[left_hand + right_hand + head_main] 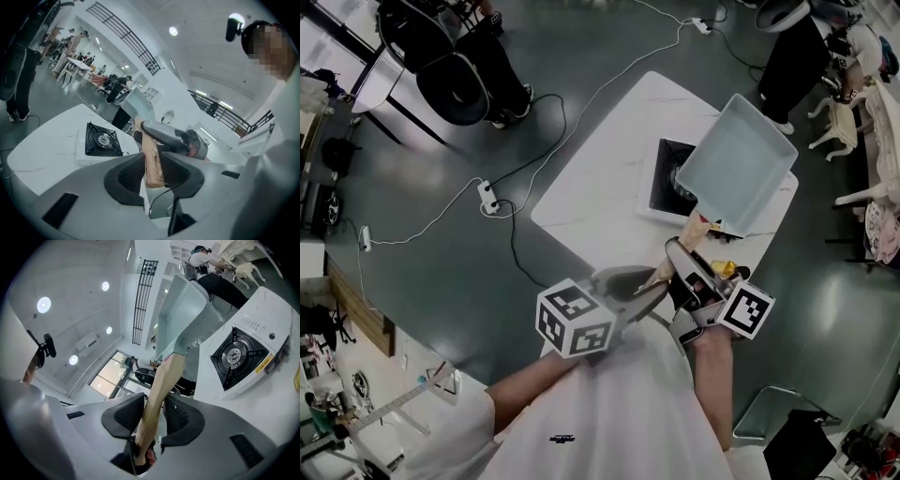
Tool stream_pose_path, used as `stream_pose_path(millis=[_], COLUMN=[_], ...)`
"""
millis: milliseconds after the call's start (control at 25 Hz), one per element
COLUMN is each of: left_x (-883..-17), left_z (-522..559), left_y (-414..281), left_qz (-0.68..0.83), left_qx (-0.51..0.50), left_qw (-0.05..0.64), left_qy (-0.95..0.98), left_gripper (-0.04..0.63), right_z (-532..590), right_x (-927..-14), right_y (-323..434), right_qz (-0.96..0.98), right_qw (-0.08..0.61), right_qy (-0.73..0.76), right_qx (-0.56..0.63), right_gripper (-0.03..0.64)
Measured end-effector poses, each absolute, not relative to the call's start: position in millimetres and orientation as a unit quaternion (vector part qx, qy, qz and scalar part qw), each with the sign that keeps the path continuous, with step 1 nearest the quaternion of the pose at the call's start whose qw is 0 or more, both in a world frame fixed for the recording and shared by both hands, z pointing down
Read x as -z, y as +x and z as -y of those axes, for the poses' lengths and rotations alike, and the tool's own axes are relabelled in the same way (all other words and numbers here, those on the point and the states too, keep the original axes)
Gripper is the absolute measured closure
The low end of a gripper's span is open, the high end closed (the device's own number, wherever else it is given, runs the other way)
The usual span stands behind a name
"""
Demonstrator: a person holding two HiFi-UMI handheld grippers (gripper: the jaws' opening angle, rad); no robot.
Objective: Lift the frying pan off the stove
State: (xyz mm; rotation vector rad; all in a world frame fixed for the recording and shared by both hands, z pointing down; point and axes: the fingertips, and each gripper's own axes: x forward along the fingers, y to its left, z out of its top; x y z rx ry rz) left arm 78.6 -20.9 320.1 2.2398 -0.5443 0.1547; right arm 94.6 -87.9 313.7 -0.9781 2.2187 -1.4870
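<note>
The pale blue square frying pan [739, 161] hangs tilted above the black gas stove [667, 174] and is clear of it. Its wooden handle [694, 232] runs back toward me. My right gripper [680, 251] is shut on the handle [158, 390], with the pan [182, 317] rising past its jaws and the stove [238, 356] to the right. My left gripper [649, 284] is shut on the handle's end [151, 161], just behind the right gripper [174, 136]. The burner [101, 139] lies bare on the left in the left gripper view.
The stove stands on a white table [586, 192]. A small yellow thing [724, 269] lies near the table's near edge. Cables and a power strip [489, 198] run over the dark floor. A black chair [450, 86] and standing people are around the table.
</note>
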Motion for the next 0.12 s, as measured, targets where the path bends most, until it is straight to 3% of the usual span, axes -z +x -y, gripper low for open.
stream_pose_path(millis=[120], left_x=[-319.1], left_z=[21.9], left_y=[78.3], left_qz=[0.217], left_qx=[-0.061], left_qw=[0.404], left_qy=[0.887], left_gripper=[0.494], right_z=[88.9], right_x=[-312.7], right_y=[94.3], right_qz=[-0.772], right_qw=[0.147], right_qy=[-0.339], right_qx=[0.517], right_gripper=[0.500])
